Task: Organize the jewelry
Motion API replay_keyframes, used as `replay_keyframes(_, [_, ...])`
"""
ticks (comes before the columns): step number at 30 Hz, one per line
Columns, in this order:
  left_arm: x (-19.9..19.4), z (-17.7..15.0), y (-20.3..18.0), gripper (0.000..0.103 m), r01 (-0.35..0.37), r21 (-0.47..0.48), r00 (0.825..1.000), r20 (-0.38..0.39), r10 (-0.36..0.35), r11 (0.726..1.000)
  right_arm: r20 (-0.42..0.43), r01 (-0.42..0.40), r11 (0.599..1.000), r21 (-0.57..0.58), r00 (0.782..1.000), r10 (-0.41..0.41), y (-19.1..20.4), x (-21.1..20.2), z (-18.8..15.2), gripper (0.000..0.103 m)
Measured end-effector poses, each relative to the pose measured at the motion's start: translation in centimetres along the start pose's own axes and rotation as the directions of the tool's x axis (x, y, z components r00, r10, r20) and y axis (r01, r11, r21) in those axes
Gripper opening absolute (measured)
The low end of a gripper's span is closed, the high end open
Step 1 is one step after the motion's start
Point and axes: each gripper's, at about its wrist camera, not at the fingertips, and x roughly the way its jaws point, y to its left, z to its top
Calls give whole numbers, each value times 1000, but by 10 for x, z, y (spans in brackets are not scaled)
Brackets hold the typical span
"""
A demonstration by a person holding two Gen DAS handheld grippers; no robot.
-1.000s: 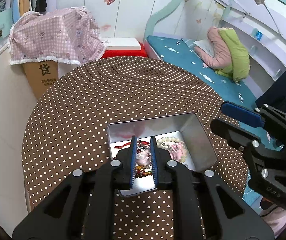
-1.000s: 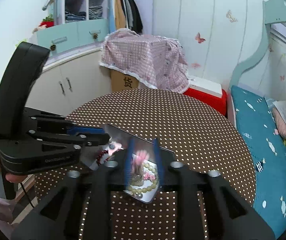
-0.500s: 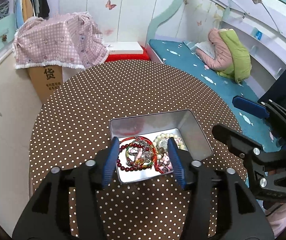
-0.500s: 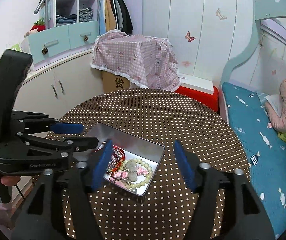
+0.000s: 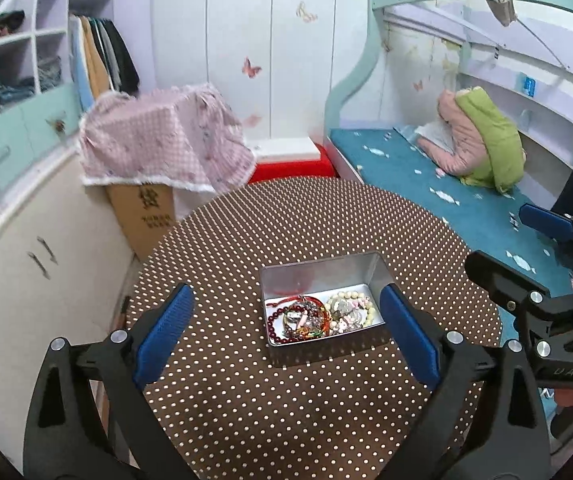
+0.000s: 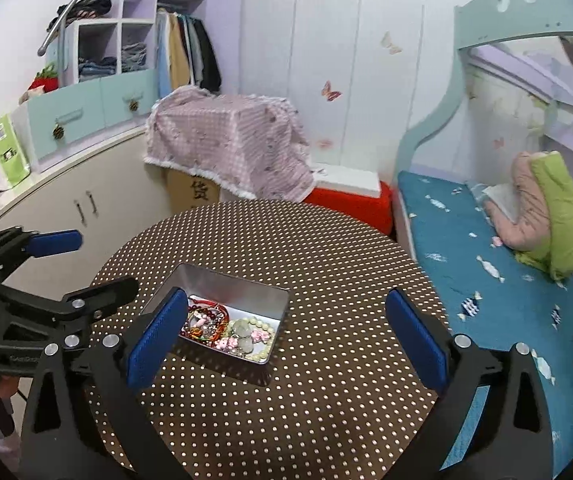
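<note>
An open silver tin [image 5: 377, 276] [image 6: 222, 276] sits on the round brown polka-dot table [image 5: 306, 216] [image 6: 326, 248]. Inside lie a dark red bead bracelet [image 5: 276, 322] [image 6: 202, 316], red cords and a pale bead bracelet with pink charms [image 5: 348, 312] [image 6: 246, 334]. My left gripper [image 5: 286, 336] is wide open and empty, raised back above the tin; it also shows in the right wrist view [image 6: 86, 268]. My right gripper [image 6: 282, 336] is wide open and empty, above and behind the tin; it also shows in the left wrist view [image 5: 518, 240].
A cardboard box under a pink checked cloth [image 5: 158, 148] stands beyond the table. White cabinets [image 5: 26, 248] are at the left. A bed with a teal sheet [image 6: 486, 248] and a green and pink bundle [image 6: 546, 208] is at the right.
Both grippers opened from nearly shut to wide open and pulled up and back from the tin. The jewelry stays in the tin.
</note>
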Motion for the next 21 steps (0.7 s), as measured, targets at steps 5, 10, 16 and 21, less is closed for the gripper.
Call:
replay_keyframes(5, [-34,0,-6,96,-24,-16,998,62,25,1000,56,11,1000,13,998,-11,1,-28,0,95])
replay_keyframes(10, [-63,3,-11,97,-41,-8,991,126,42,999,120,29,1000,11,992,-30,2,-55,2,95])
replay_keyframes(16, [-85,5,-10,98,-42,-18,984,172,45,999,180,47,999,-1,983,-46,8,-75,2,95])
replay_keyframes(21, [-94,8,-10,98,-43,-18,979,197,46,999,211,51,999,5,976,-51,9,-83,4,95])
